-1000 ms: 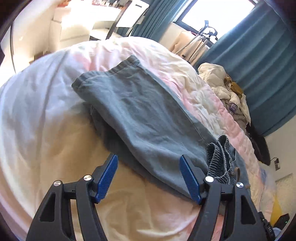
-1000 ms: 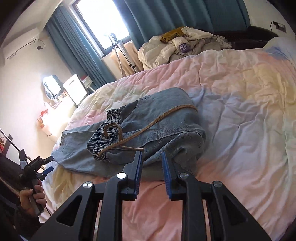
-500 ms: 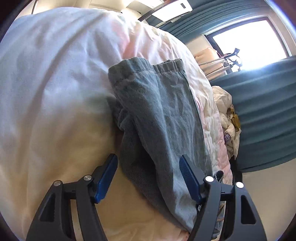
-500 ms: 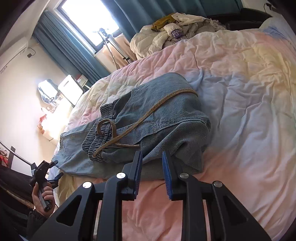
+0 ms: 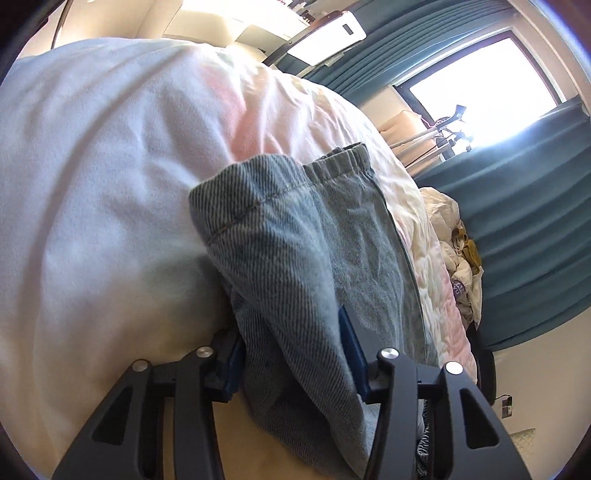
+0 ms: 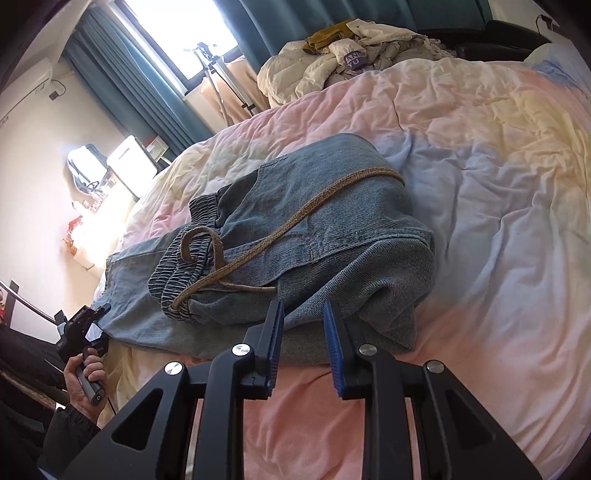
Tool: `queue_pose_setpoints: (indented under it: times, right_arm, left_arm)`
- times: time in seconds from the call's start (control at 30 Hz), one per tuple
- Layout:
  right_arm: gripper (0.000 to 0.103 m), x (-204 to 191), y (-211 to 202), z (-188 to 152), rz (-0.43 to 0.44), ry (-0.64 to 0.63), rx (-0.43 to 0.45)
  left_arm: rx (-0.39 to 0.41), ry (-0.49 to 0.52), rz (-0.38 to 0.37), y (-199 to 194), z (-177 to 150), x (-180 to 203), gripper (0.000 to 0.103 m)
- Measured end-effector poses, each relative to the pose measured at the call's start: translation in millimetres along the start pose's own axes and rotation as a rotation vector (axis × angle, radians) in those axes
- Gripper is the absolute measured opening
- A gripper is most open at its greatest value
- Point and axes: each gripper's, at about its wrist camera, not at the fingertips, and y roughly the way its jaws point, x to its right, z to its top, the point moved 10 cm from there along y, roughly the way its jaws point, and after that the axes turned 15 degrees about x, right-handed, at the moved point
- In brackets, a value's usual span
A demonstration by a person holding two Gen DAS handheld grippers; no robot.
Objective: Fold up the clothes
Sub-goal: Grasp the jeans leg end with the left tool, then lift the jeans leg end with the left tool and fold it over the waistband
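Pastel quilt [image 6: 480,155] covers bed, wrinkled. Heap of pale laundry [image 6: 332,66] at its far edge. Teal curtains [image 6: 122,92] flank bright window [image 6: 177,33]. Tripod [image 6: 221,81] beside window.

Faded blue denim trousers [image 6: 332,229] with a tan drawstring [image 6: 295,221], on a quilt [image 6: 498,192] of pastel pink, yellow and blue patches; teal curtains [image 5: 528,236].

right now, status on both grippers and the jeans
Left gripper closing, jeans leg between its pads. Right gripper open at the folded edge, gripping nothing. Drawstring loose on top.
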Motion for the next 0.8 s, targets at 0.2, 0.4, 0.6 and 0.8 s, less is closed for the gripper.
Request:
queue_pose_setpoints:
  times: [0.2, 0.4, 0.6, 0.8]
  right_arm:
    - [0.023, 4.2, 0.7, 4.3, 0.008, 0.034, 0.002]
    - [0.023, 12.9, -2.7, 11.1, 0.009, 0.072, 0.009]
    - [0.023, 26.6, -11.1, 17.8, 0.014, 0.127, 0.019]
    - [0.023, 45.9, -25.4, 25.5, 0.005, 0.152, 0.041]
  left_arm:
    - [0.108, 0.11, -0.052, -18.4, 18.7, 28.3, 0.021]
    - [0.188, 0.198, -0.151, -57.0, 35.0, 101.3, 0.018]
    - [0.231, 0.284, -0.208, -90.7, 38.5, 192.8, 0.017]
    - [0.258, 0.365, -0.257, -115.2, 23.4, 274.0, 0.015]
